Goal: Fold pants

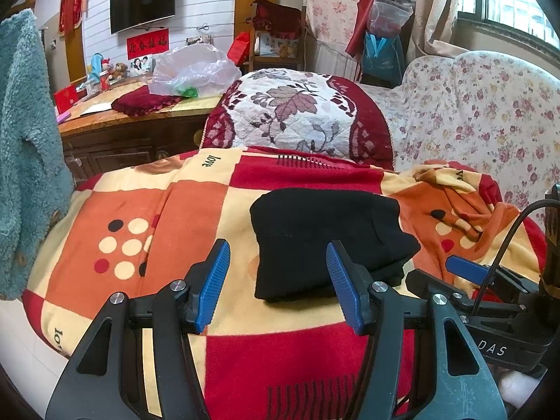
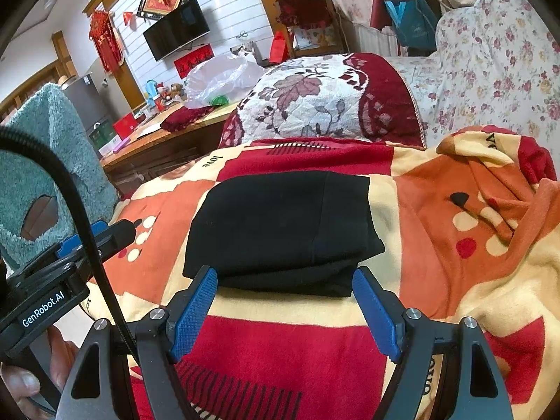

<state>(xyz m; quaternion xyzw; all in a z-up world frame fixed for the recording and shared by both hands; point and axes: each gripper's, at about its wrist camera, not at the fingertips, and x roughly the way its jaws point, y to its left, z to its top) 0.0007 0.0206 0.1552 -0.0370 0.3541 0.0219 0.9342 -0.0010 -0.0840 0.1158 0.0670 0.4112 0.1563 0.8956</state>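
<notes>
The black pants (image 1: 325, 241) lie folded into a compact stack on the red, orange and cream blanket (image 1: 147, 217). They also show in the right wrist view (image 2: 280, 231). My left gripper (image 1: 278, 255) is open and empty, just in front of the stack's near left edge. My right gripper (image 2: 285, 280) is open and empty, its blue pads at the stack's near edge, one at each side. The right gripper's body shows at the right in the left wrist view (image 1: 490, 301). The left gripper's body shows at the left in the right wrist view (image 2: 66, 269).
A teal fleece garment (image 1: 24, 147) hangs at the left. A quilted red and white cushion (image 1: 294, 112) lies behind the blanket. A floral-covered sofa (image 1: 483, 112) stands at the right. A wooden cabinet (image 1: 133, 133) with a plastic bag (image 1: 196, 70) stands behind on the left.
</notes>
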